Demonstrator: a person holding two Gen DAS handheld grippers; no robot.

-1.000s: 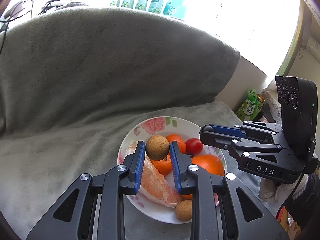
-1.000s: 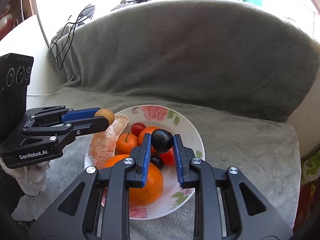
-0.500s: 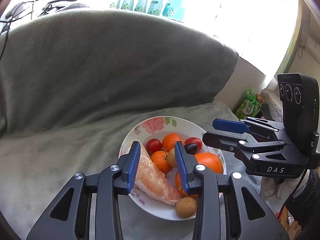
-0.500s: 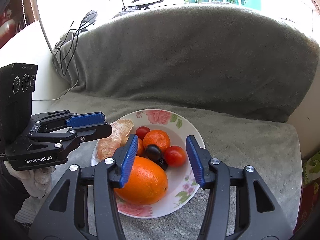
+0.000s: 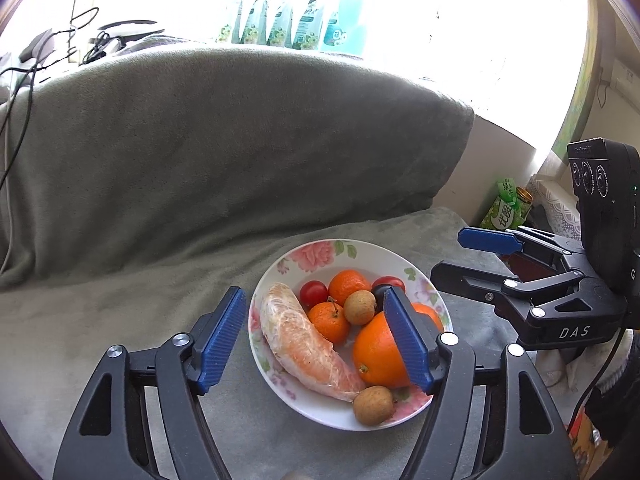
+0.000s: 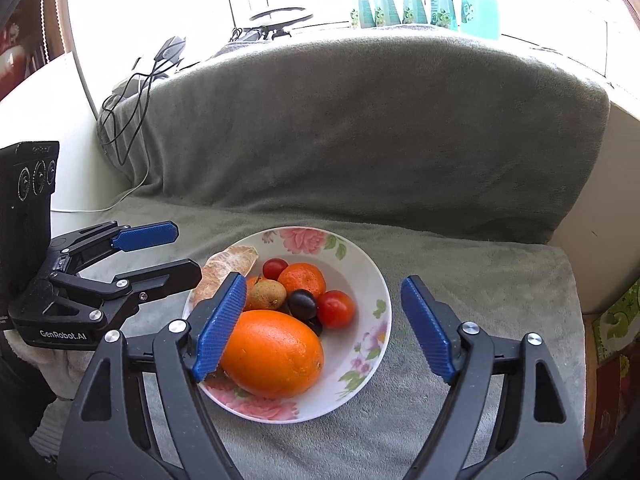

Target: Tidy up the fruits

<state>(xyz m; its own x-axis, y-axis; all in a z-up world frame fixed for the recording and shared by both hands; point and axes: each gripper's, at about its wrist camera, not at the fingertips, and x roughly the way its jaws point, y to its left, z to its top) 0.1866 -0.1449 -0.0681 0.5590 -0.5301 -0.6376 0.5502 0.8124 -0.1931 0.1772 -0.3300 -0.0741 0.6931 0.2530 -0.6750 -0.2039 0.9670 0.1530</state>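
The left gripper is hovering low in the frame with its blue fingers spread wide apart and gripping nothing, straddling the near left part of the bowl. The right gripper is likewise standing open and empty at the bottom of its own view, its fingers set wide on either side of the bowl's near half; in the left view it is showing at the right edge, beside the bowl.

The fruit is all lying in the white bowl with pink flowers, which is sitting at lower centre on a grey blanket. A large glossy orange is filling the near side. A peeled, pale pink grapefruit segment is lying along the left. Two small tangerines are sitting mid-bowl, one with a stem. A brown round longan is resting among them, and a second one is sitting by the near rim. Two red cherry tomatoes and a dark grape are clustering toward the far side.

Behind, the blanket is rising over a cushion. Bottles are lining the bright window ledge at the top, and cables are trailing at the upper left.
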